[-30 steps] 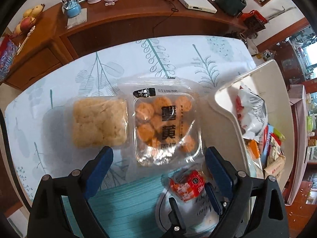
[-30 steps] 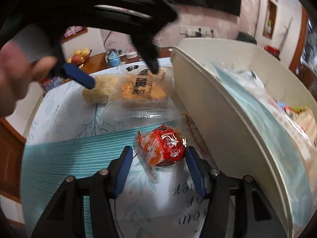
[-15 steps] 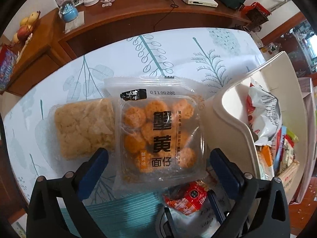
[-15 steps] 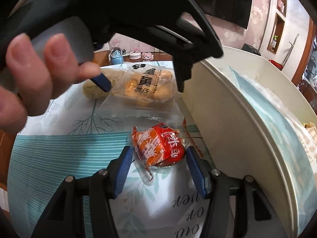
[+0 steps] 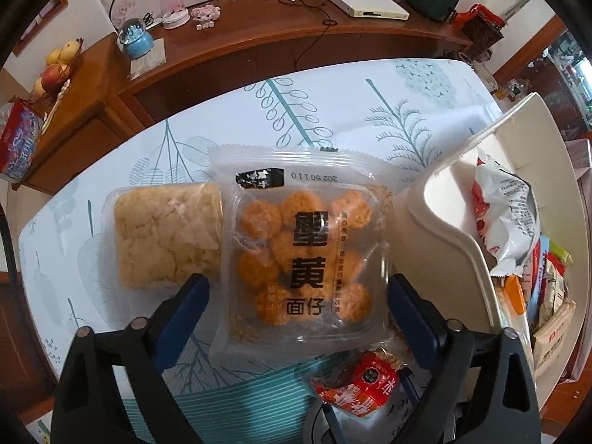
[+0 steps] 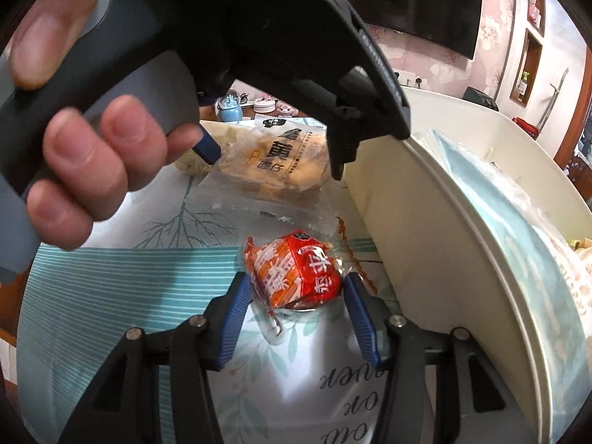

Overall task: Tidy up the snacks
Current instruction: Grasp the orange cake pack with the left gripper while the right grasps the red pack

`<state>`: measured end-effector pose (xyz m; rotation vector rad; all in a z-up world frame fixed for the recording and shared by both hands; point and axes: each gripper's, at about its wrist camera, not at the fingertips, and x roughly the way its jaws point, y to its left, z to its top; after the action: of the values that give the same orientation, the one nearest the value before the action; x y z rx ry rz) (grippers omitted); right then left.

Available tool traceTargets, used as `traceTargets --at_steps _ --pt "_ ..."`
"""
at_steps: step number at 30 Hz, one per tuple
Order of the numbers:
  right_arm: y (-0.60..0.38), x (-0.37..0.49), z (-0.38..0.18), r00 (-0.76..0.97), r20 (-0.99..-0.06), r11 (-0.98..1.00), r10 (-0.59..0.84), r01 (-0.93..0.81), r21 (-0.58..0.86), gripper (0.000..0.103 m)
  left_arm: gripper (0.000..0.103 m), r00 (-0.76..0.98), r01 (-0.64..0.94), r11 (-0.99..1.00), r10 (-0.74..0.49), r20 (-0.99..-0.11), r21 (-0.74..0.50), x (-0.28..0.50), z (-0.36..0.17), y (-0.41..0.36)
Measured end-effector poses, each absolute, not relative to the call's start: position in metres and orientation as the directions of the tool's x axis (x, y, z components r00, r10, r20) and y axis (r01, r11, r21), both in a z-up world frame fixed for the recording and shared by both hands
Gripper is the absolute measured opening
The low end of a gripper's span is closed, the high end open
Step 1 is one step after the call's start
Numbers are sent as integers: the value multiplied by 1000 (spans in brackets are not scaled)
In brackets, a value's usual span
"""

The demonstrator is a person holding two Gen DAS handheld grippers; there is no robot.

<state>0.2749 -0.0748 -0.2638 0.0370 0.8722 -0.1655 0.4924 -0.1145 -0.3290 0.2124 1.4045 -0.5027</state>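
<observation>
The small red snack pack (image 6: 294, 277) lies on the table, right next to the white box (image 6: 425, 229). The right gripper (image 6: 294, 307) has a blue finger on each side of it. The left finger touches the wrapper. The right finger is just beside it, and I cannot tell if it presses. These jaws have just been closing a little, with the pack between them.

Just past the red pack lies the clear bag of orange balls (image 5: 307, 255), with big black letters on it. The left gripper (image 5: 296, 318) points down over this bag. Its fingers stand wide, one on each side of the bag's near end, and do not squeeze it. These jaws have just been closing a bit.

Next to that bag, touching it, is a bag of pale puffed snack (image 5: 166, 233). The left gripper's left finger is over its near corner.

The white box stands to the right and is full of snack bags; a red and white bag (image 5: 507, 218) sticks up on top.

In the right wrist view, a hand (image 6: 92, 148) and the black left gripper fill the top and hide much of the table.

The tablecloth (image 5: 333, 111) is white with green leaves. Behind the table is a brown wooden cabinet (image 5: 229, 48) with a blue globe (image 5: 135, 37), fruit (image 5: 55, 66) and a white flat device (image 5: 364, 3).
</observation>
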Motion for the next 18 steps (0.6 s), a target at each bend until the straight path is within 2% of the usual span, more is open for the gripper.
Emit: traceTargets --at_steps 10,18 --pt "-87 271 -260 602 -792 989 -103 149 -15 52 80 62 443 879 -228 -972 -177 486 -327 -102" --pt "-96 260 -239 571 -819 989 -60 143 26 52 74 25 458 874 -197 -980 -164 472 -320 -87"
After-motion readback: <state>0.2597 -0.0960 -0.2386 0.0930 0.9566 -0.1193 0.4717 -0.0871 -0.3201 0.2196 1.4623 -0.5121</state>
